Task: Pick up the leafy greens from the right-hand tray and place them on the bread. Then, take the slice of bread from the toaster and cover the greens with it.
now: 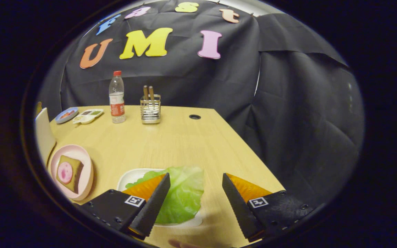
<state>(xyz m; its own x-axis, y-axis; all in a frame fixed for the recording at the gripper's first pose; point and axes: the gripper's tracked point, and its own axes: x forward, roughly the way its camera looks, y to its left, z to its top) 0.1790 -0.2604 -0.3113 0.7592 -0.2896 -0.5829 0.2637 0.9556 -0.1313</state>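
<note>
A green lettuce leaf [183, 193] lies on a white tray [133, 176] on the wooden table. My gripper [195, 181] hovers over it, open, with the left finger above the leaf and the right finger [234, 199] off to its right over bare table. Nothing is held. To the left sits a pink plate [84, 162] carrying a slice of bread [76, 168] with a round pink slice of meat [64, 172] on top. A pale object [43, 134] at the far left, cut off, may be the toaster.
At the back of the table stand a water bottle [117, 98], a metal utensil holder [150, 109], a small blue dish [66, 114] and a white divided tray [88, 116]. A cable hole [194, 116] is in the tabletop. The table's right edge [253, 151] runs close to my right finger.
</note>
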